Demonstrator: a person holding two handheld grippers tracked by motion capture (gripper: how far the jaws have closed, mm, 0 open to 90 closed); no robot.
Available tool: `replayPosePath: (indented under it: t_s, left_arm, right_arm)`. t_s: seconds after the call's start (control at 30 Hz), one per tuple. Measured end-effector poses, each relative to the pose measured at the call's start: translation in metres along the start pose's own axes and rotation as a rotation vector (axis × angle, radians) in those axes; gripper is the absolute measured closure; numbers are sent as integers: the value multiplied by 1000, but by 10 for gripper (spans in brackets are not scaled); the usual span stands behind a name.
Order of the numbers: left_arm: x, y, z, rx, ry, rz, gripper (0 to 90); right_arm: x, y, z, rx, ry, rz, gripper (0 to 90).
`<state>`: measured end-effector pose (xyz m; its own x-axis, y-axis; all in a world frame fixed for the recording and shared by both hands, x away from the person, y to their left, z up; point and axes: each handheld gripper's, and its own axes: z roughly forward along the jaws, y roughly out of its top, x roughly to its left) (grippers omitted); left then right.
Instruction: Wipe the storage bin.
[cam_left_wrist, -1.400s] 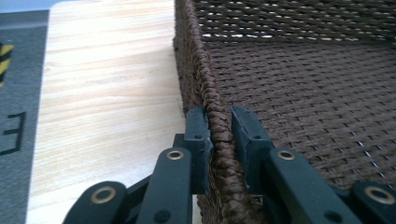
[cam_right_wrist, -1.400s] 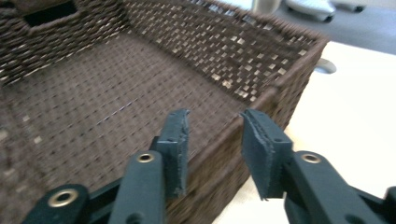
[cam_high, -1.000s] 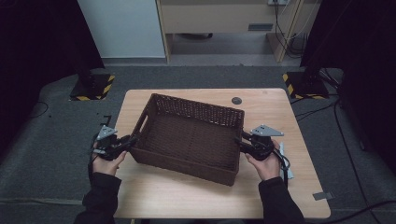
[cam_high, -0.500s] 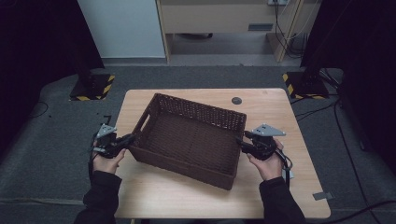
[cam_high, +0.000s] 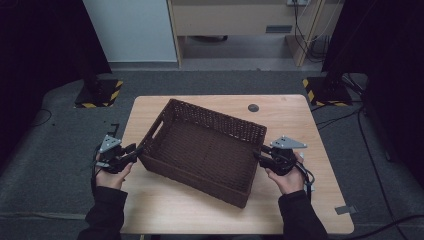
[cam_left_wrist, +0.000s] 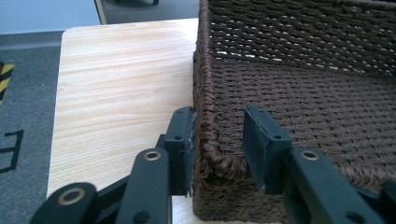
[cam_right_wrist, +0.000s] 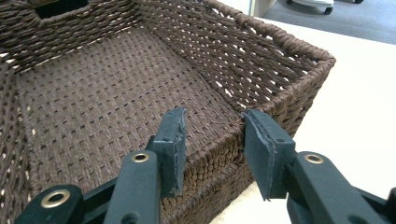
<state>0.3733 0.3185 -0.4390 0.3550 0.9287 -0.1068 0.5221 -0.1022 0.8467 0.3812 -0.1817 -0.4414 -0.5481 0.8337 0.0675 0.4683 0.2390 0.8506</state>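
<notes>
While both claws straddle the coarse woven basket (cam_high: 202, 150) rim, neither seems clamped tight.

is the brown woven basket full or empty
Empty. The brown woven basket shows only its bare woven floor in the high view and both gripper views; nothing lies inside it.

The wicker basket (cam_left_wrist: 299, 93) runs off the left gripper view's top and right edges. The small dark disc (cam_high: 253, 107) on the table (cam_high: 300, 115) is too small to identify.
</notes>
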Motion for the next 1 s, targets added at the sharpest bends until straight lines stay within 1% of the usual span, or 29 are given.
replayPosePath:
  t_s: [0.13, 0.2, 0.23, 0.27, 0.3, 0.33, 0.4, 0.47, 0.5, 0.57, 0.6, 0.67, 0.7, 0.77, 0.87, 0.93, 1.0]
  left_arm:
    - [0, 2, 8, 11, 17, 0, 707]
    - [1, 3, 12, 17, 19, -3, 730]
    - [1, 3, 13, 23, 19, -2, 739]
    - [2, 5, 14, 30, 15, -10, 748]
    - [3, 5, 15, 31, 13, -15, 755]
    - [4, 6, 16, 32, 19, -20, 776]
    - [6, 6, 19, 28, 6, -36, 789]
    - [6, 5, 19, 29, 7, -31, 785]
    - [5, 5, 19, 28, 11, -23, 776]
    - [4, 5, 18, 25, 21, -10, 718]
    - [3, 5, 16, 21, 23, 0, 681]
    - [0, 5, 9, 8, 37, 25, 645]
    - [-1, 5, 6, 5, 38, 29, 615]
    - [-3, 4, -2, -9, 32, 32, 601]
    - [-8, 1, -7, -20, 26, 43, 579]
    - [-11, 0, -7, -26, 26, 40, 557]
    - [-13, -1, -4, -35, 39, 47, 533]
  right_arm:
    - [0, 2, -2, 14, 5, -21, 568]
    - [-1, 4, -1, 3, 1, -15, 546]
    - [-3, 5, -1, -5, -12, -17, 539]
    - [-3, 5, 0, -4, -18, -18, 532]
    - [-5, 6, 2, -11, -33, -20, 530]
    - [-6, 6, 3, -14, -38, -18, 528]
    - [-9, 5, 6, -18, -56, -18, 517]
    - [-11, 3, 10, -21, -42, -3, 528]
    - [-11, 3, 10, -25, -39, -2, 536]
    - [-10, 2, 10, -26, -39, -1, 546]
    - [-10, 2, 9, -23, -39, 3, 547]
    - [-9, 1, 8, -20, -40, 2, 547]
    - [-8, 1, 6, -17, -39, 1, 547]
    - [-7, 0, 4, -16, -34, 9, 546]
    - [-5, -2, 0, -12, -29, 8, 543]
    - [-4, -4, -3, -15, -27, 15, 540]
    - [-2, -5, -4, -19, -30, 11, 537]
